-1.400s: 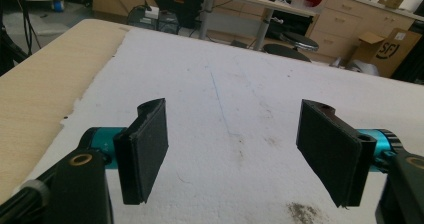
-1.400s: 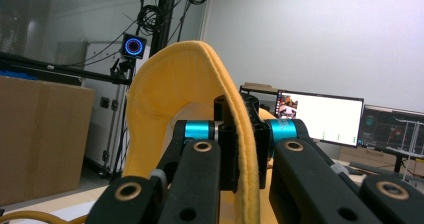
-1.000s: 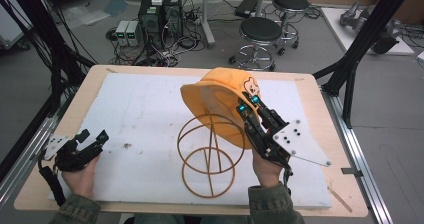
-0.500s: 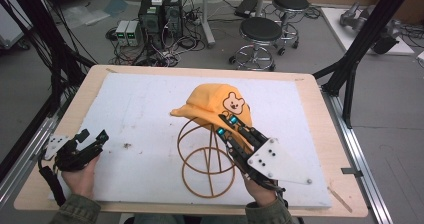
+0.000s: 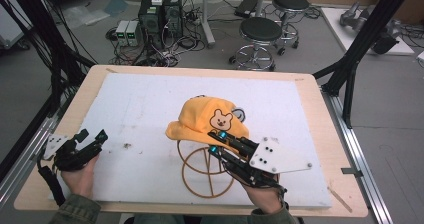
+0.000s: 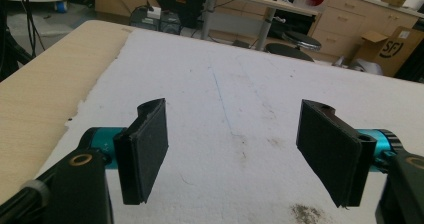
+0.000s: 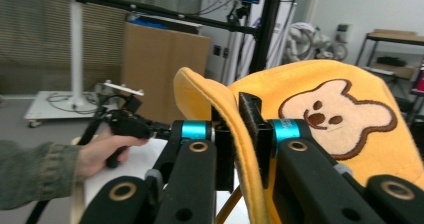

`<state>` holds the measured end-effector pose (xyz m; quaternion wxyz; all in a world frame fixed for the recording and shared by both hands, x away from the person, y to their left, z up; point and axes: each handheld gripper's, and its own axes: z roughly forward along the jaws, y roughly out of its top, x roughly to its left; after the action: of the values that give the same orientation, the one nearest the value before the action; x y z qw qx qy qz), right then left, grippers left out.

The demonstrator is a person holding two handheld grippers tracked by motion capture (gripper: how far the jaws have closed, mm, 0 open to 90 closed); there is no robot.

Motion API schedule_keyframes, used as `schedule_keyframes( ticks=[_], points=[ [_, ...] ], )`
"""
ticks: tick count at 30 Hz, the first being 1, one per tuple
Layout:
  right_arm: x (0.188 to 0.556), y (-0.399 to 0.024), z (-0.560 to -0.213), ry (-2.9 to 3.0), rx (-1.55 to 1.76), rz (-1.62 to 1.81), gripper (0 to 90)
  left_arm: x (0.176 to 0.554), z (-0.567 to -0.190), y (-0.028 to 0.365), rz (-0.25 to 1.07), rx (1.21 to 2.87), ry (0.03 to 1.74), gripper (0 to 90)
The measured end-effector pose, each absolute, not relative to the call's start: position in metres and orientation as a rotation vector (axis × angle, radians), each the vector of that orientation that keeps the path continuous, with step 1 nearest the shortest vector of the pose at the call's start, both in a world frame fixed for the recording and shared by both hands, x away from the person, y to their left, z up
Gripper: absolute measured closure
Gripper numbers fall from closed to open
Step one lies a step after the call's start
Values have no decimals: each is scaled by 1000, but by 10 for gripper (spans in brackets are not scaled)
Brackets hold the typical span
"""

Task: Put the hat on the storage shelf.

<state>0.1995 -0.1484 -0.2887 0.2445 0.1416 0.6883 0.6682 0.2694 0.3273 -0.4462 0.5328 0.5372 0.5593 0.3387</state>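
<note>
A yellow cap (image 5: 210, 116) with a bear patch rests on top of an orange wire stand (image 5: 205, 171) at the middle of the white mat (image 5: 145, 99). My right gripper (image 5: 216, 141) reaches in from the front right and holds the cap's lower edge. In the right gripper view the cap's (image 7: 330, 99) rim fills the narrow gap between the pads of the right gripper (image 7: 239, 134); its jaws have just been opening slightly with the fabric still between them. My left gripper (image 5: 92, 139) rests at the mat's front left, open, nothing between the jaws of the left gripper (image 6: 235, 149).
The wooden table edge (image 5: 85, 84) frames the mat. Black frame posts (image 5: 350, 69) stand at the table's right, with stools (image 5: 260, 31) and computer boxes (image 5: 160, 9) on the floor beyond the far edge.
The right hand has rolled over and come down to the left, bringing the cap from tilted above the wire stand to sitting on it. The left gripper has stayed in place.
</note>
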Motion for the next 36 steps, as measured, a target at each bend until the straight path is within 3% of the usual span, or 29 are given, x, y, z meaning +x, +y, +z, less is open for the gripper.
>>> schedule_keyframes(
  ticks=[36],
  points=[
    [193,-156,-304,2108,181,1814,845,270,-447,326,801,1297,1332,289]
  ],
)
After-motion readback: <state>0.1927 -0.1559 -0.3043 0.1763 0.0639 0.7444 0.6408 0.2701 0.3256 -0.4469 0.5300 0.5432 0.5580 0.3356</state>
